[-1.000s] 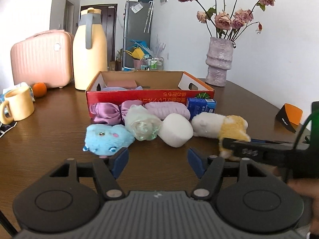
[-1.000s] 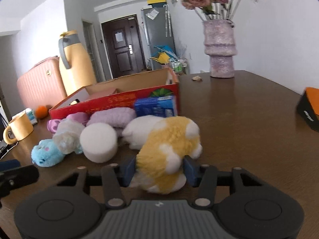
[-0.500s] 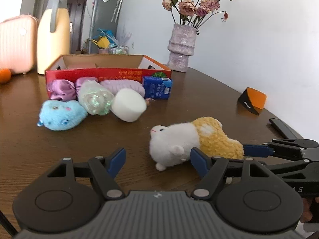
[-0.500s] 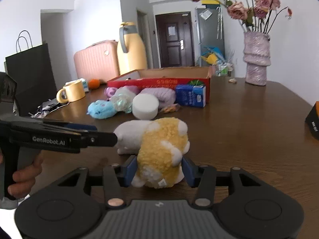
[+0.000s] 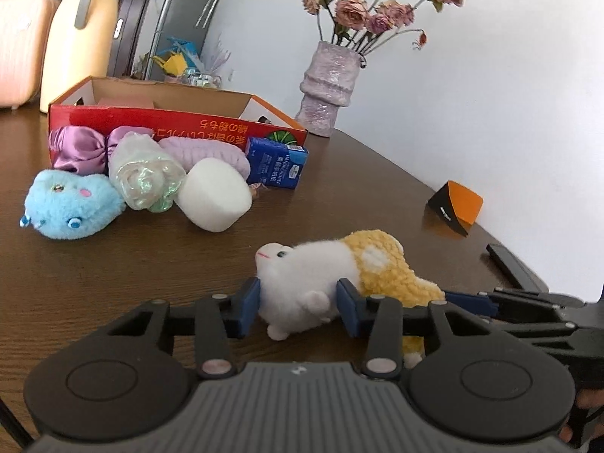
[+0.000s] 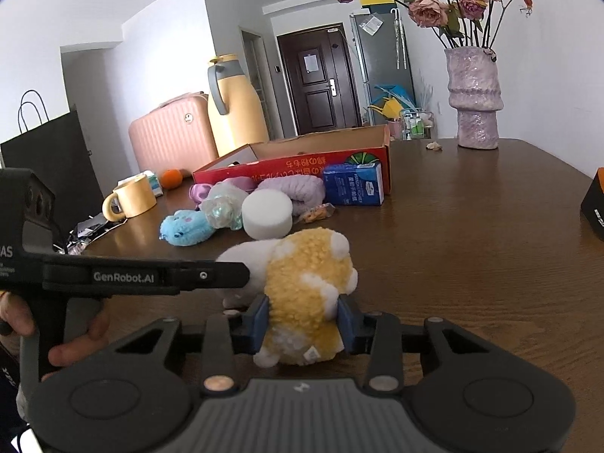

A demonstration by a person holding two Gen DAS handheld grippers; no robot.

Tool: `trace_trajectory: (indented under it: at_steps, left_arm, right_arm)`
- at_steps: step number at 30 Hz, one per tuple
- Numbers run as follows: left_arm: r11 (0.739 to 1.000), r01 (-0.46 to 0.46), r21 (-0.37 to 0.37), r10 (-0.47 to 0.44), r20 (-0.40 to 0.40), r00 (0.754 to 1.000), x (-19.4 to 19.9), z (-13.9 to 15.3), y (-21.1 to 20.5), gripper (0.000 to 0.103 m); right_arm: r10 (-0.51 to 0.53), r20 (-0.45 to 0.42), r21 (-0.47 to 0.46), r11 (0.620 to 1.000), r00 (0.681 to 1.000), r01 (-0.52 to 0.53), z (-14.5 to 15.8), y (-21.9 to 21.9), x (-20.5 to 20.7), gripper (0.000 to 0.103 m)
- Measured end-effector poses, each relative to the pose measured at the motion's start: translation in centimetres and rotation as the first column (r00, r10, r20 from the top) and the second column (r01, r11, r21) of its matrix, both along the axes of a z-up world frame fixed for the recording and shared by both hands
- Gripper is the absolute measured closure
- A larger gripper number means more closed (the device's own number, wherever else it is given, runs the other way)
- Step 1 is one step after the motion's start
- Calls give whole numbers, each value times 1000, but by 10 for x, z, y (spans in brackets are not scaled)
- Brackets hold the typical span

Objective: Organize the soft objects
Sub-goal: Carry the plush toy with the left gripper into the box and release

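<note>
A dark brown wooden worktop point(image 5: 377, 196) fills the room's foreground. Toward its back sits a shallow red cardboard box point(image 5: 177, 124), open at the top, with a pink suitcase point(image 6: 170, 139) and a tall yellow thermos jug point(image 6: 236, 102) behind it and a lilac vase of dried roses point(image 5: 328, 83) to one side. Just in front of the box lies a cluster of soft things: a purple satin scrunchie point(image 5: 79, 147), a lilac knitted roll point(image 5: 204, 153), a crinkly clear-green bundle point(image 5: 145, 173), a white foam cylinder point(image 5: 213, 200), a blue plush toy point(image 5: 71, 205) and a blue tissue pack point(image 5: 277, 166).

Well apart from the cluster, nearer the viewer, a white-and-yellow plush hamster point(image 5: 339, 275) lies on the worktop, held from both ends. The left gripper point(image 5: 298, 305) is closing on its white head end, blue pads against the fur. The right gripper point(image 6: 302, 321) is closing on its yellow rear end, pads pressed into the fleece.
</note>
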State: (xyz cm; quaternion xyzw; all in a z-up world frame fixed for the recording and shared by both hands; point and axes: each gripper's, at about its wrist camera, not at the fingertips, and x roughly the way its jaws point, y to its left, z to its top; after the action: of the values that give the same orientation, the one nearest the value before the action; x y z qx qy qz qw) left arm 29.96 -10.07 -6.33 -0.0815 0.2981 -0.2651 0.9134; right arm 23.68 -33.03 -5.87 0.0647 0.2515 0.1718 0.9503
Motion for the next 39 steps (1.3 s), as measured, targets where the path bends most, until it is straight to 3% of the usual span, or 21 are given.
trace_trajectory:
  at_steps: [6,10,14,18,22,26,29,32,36,39]
  left_arm:
    - [999,-25,-47,25,18,1000,1,18,5,60]
    - [997,-31,-66,34,43,998,37,53,8,60]
    - [995,-42,-91,47,55,997,120,96,11,60]
    - [987,-86,-136,84,-20,996,231,122,15,60]
    - [988,-136,-72,129,-89,988,325,113,4,60]
    - [984,-178,9,176,-200,964,398,76,-7,60]
    - [981,-175,83,191,-262,946,429,47,-15,60]
    - [981,-141,135,173,-264,949,434,35,-26,57]
    - [979,-125,161,159,-221,962,424,43,-28,56]
    - [974,-151,167,179,-167,970,406,65,-15,55]
  right_arm:
    - [14,38,34,999,999,-15,19,-1,6,67]
    - [33,103,25,999,994,-36,58,-2,50,67]
    - [58,160,-1,998,985,-59,102,-1,139,68]
    - [57,110,27,998,992,-61,125,-3,249,68]
    - [52,21,14,999,998,-53,118,-1,347,68]
    - [23,-95,-17,1000,995,-25,84,5,417,68]
    - [-23,-167,-112,994,986,4,59,18,441,67]
    - [-63,-141,-246,969,988,27,53,40,438,63]
    - [-98,-121,-348,936,988,51,61,58,434,62]
    - [-93,-79,-350,935,993,60,88,55,415,62]
